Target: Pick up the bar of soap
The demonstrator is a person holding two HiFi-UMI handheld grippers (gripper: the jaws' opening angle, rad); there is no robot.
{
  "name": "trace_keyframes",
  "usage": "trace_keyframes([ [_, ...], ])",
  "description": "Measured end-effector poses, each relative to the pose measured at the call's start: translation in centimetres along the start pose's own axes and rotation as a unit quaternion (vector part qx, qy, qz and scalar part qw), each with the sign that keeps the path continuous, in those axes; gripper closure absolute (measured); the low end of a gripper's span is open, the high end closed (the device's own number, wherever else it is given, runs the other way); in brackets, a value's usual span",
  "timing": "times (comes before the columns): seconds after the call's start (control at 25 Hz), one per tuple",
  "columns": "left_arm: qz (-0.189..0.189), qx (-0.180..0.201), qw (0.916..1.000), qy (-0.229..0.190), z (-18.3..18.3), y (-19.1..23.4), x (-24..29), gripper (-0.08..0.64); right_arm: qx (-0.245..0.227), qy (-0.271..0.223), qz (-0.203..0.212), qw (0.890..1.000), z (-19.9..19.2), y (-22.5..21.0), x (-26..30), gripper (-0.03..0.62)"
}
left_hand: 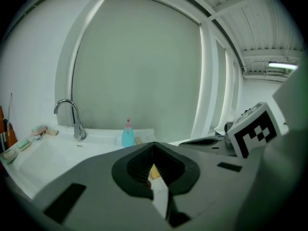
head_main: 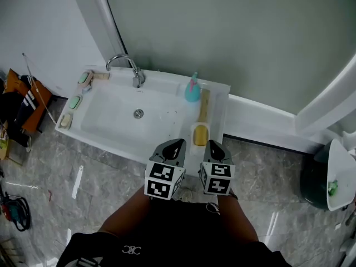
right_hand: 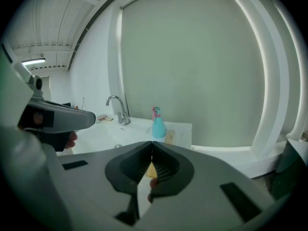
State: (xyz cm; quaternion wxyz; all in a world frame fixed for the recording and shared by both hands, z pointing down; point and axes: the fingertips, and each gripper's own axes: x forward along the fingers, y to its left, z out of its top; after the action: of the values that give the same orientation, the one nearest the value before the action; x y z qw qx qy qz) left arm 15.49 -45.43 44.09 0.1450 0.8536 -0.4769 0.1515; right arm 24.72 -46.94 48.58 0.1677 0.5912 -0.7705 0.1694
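Approach is the step in hand, judging from the layout: neither tool has reached the target. The bar of soap (head_main: 200, 136), yellow, lies in a shallow white dish (head_main: 194, 128) on the right-hand rim of the sink (head_main: 111, 128), just ahead of the two tools. The left tool (head_main: 176, 144) and the right tool (head_main: 214, 145) hover side by side over the front edge of the sink, near the soap but apart from it. Each tool's own view shows its jaws brought together at the tips, with nothing clamped between them. The next move therefore calls for one tool, probably the right one as the nearer, to spread its jaws, descend over the bar, straddle its narrower sides and close. Soap is likely to be slick, so a square, centred grip is advisable. A teal bottle (head_main: 192, 90) stands further back on the same rim, clear of the approach path. In both gripper views the tool body covers the near rim. Only a yellow sliver shows through the opening behind the closed tips; it is probably the soap, but this cannot be confirmed. Three small pieces (head_main: 74, 101) on the left rim, green and beige, may also be soaps but are too small to identify. The hands holding the tools are hidden beneath the marker cubes.
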Motion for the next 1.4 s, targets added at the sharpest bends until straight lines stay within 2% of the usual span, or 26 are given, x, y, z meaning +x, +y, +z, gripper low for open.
trace_keyframes([
  [0.28, 0.009, -0.011, 0.9999, 0.009, -0.5, 1.7, 0.7, 0.560, -0.001, 0.018, 0.007, 1.000, -0.7, -0.3, 1.9, 0.591],
  [0.52, -0.005, -0.014, 0.9997, 0.019, -1.2, 3.1, 1.5, 0.560, -0.004, 0.033, -0.016, 0.999, -1.1, -0.7, 3.6, 0.591],
  [0.88, -0.031, -0.001, 0.9992, 0.026, -1.0, 5.3, 2.6, 0.560, -0.003, 0.078, -0.027, 0.997, -2.9, 0.1, 6.4, 0.512],
  [1.4, -0.055, 0.003, 0.9980, 0.030, -0.7, 7.7, 3.8, 0.560, 0.005, 0.148, -0.040, 0.988, -5.8, 0.2, 9.0, 0.446],
])
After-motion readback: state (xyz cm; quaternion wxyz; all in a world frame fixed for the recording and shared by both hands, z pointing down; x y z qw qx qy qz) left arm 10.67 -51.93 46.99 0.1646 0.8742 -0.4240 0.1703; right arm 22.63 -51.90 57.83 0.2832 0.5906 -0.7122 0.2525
